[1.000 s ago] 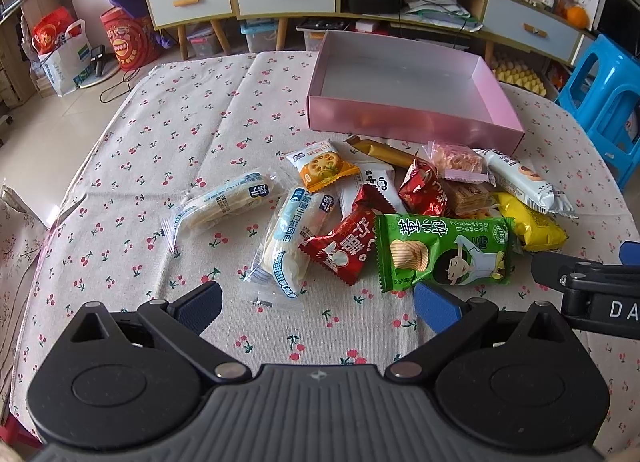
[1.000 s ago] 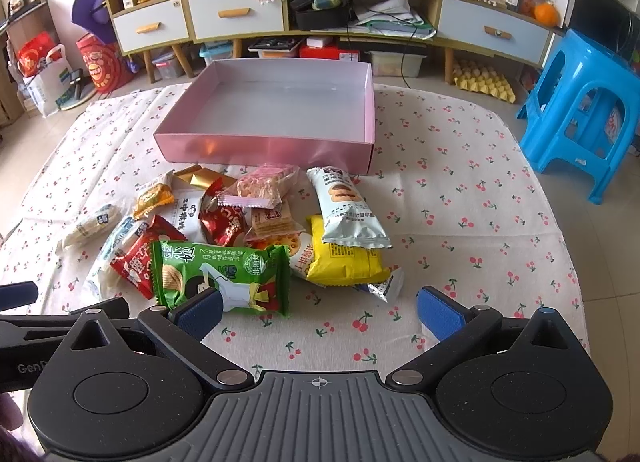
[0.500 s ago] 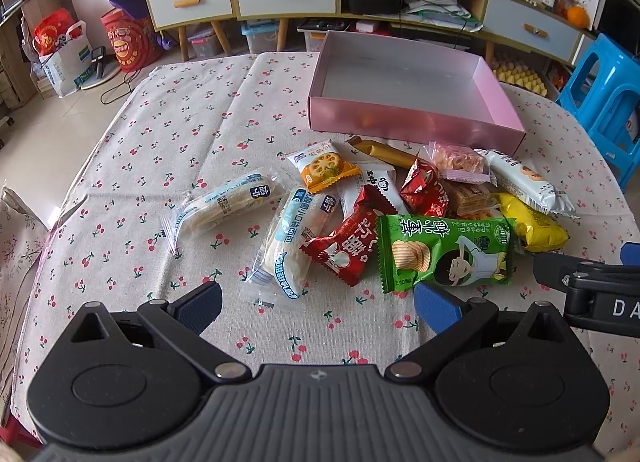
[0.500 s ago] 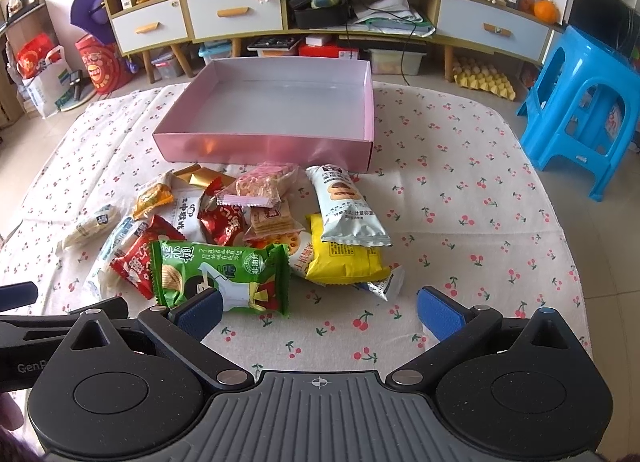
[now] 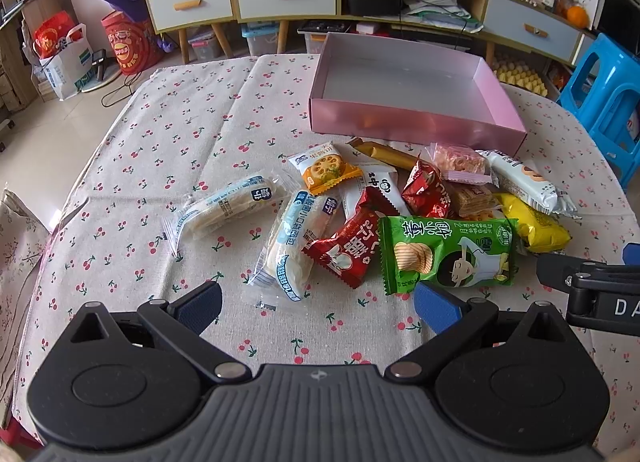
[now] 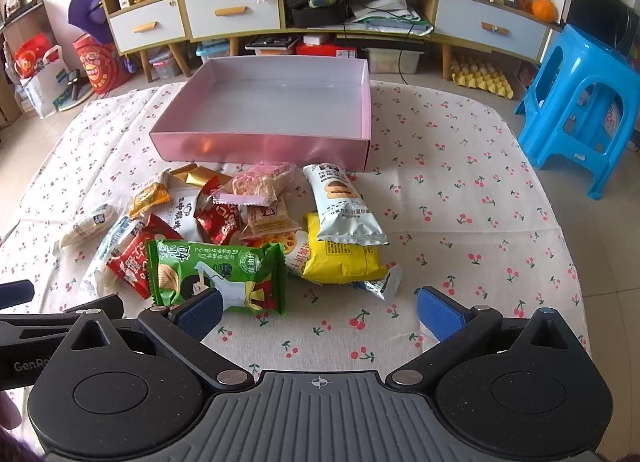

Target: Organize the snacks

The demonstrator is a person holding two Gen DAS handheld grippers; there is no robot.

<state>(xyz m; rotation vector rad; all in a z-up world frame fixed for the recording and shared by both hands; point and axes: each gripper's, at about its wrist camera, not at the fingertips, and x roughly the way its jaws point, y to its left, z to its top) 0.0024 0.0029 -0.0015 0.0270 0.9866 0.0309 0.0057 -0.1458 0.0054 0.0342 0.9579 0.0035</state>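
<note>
Several snack packets lie in a heap on the cherry-print tablecloth [image 5: 168, 149], in front of an empty pink box [image 5: 412, 125] [image 6: 260, 145]. Nearest are a green chip bag [image 5: 446, 254] [image 6: 216, 270], a red packet [image 5: 346, 248], two white bread packs [image 5: 294, 244] [image 5: 228, 207] and a yellow bag [image 6: 340, 260]. A white biscuit pack [image 6: 344, 205] lies on the yellow bag. My left gripper [image 5: 318, 304] is open, hovering just short of the bread pack and green bag. My right gripper [image 6: 318, 308] is open near the green bag's corner, holding nothing.
A blue plastic stool [image 6: 580, 109] stands beside the table on the right. Behind the table runs a low cabinet with drawers [image 6: 232, 13] and clutter. Red bags [image 5: 128, 41] sit on the floor at the left. The other gripper's arm [image 5: 592, 286] shows at the right edge.
Almost nothing differs. Both views have crept slightly, and the snacks and box have stayed put.
</note>
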